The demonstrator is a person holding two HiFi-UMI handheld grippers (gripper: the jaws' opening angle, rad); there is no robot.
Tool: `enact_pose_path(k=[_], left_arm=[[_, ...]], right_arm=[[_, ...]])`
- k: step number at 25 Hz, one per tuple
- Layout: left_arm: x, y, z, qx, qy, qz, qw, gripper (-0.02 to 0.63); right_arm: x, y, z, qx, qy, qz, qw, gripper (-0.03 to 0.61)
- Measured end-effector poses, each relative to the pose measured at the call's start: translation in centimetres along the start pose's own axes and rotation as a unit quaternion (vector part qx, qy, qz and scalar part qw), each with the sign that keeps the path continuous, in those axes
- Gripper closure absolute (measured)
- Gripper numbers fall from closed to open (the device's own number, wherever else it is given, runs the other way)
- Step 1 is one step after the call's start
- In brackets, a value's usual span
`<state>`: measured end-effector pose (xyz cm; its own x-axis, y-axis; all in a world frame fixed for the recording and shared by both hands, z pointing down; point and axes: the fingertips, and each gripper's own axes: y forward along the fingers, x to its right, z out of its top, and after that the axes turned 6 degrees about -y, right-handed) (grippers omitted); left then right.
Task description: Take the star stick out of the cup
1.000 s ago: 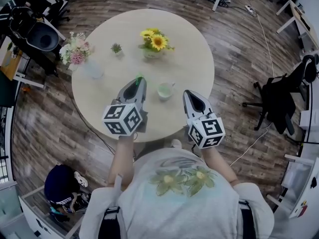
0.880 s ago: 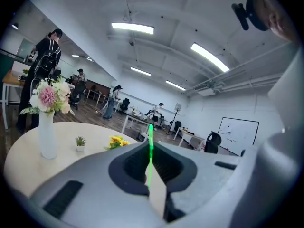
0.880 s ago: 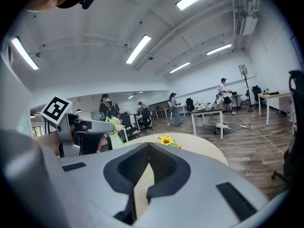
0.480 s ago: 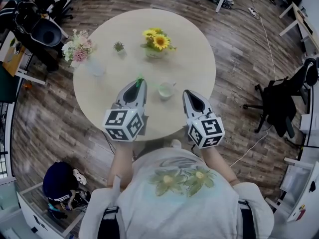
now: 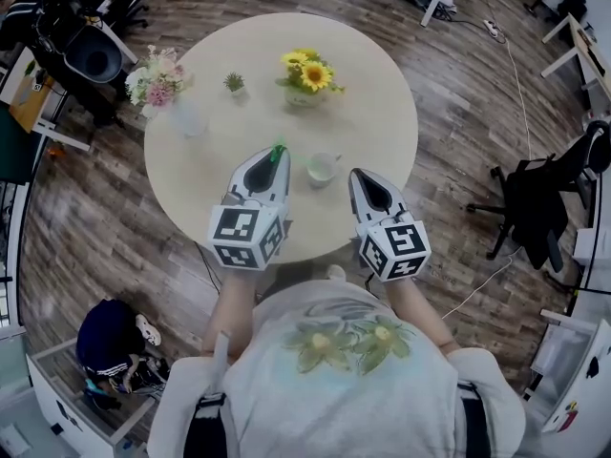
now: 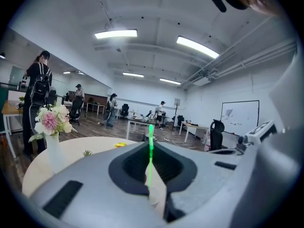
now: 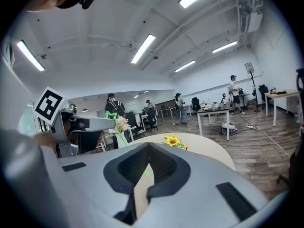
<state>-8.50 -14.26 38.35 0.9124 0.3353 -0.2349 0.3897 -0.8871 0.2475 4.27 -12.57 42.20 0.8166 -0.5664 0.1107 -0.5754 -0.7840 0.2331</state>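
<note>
One star stick (image 6: 150, 141) — left hand-held gripper (image 5: 275, 156) clamps it.

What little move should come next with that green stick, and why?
Probably lower the left gripper and lay the star stick on the bare table beside the cup. Its jaws are shut on the thin green stick, and the head view shows the stick already out of the cup.
</note>
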Motion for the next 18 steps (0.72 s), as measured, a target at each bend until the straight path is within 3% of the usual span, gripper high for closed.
enact_pose_path(k=[18], left_arm=[[1.6, -0.6, 0.1, -0.001, 0.058, -0.002, 0.9983, 0.596]], right_arm=[[-3.2, 0.6, 1.5, 0.012, -0.025, 0.039, 0.999, 0.562]])
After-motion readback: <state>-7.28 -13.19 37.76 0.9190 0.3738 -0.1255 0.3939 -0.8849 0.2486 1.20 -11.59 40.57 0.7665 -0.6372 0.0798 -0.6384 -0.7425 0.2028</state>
